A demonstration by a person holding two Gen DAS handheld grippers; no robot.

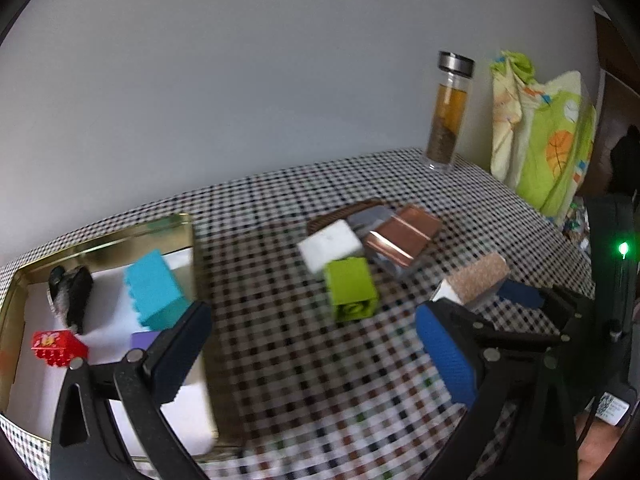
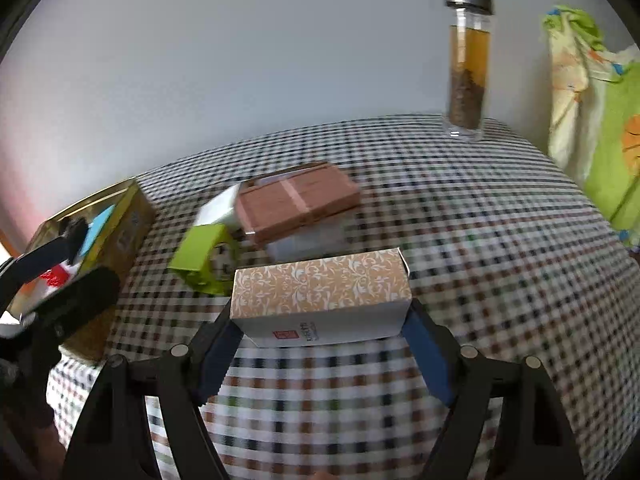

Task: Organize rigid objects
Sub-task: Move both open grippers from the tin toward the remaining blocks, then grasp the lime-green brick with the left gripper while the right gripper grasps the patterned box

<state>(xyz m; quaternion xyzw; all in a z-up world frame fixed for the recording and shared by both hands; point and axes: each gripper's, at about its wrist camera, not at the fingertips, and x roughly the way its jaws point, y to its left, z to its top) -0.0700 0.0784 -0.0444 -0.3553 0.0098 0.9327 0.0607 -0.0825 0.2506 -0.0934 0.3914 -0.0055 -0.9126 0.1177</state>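
Progress looks roughly half made, judging by how things lie. Inside the gold tin (image 1: 100, 240) at the bench's (image 1: 280, 360) left edge already sit a turquoise block (image 1: 156, 292), a red block (image 1: 56, 346), a dark figurine (image 1: 70, 294) and a purple piece (image 1: 144, 339) mostly hidden behind a tool finger. Left out on the checked cloth are a green block (image 1: 351, 290), a white block (image 1: 330, 245), a copper-coloured box (image 1: 402, 238) and something dark and flat beneath them that I cannot identify.

Right tool (image 2: 320, 344) is clamped on the patterned carton (image 2: 322, 292), one blue pad against each end; the carton seems lifted just clear of the cloth, well short of the tin. Left tool (image 1: 312, 356) hangs with its jaws wide apart and nothing between them, over the bench between the tin and the loose pile.

Remaining, as I judge it: carry the carton across to the tin, then the four loose pieces. A glass flask (image 1: 450, 112) stands at the far corner, apart from everything
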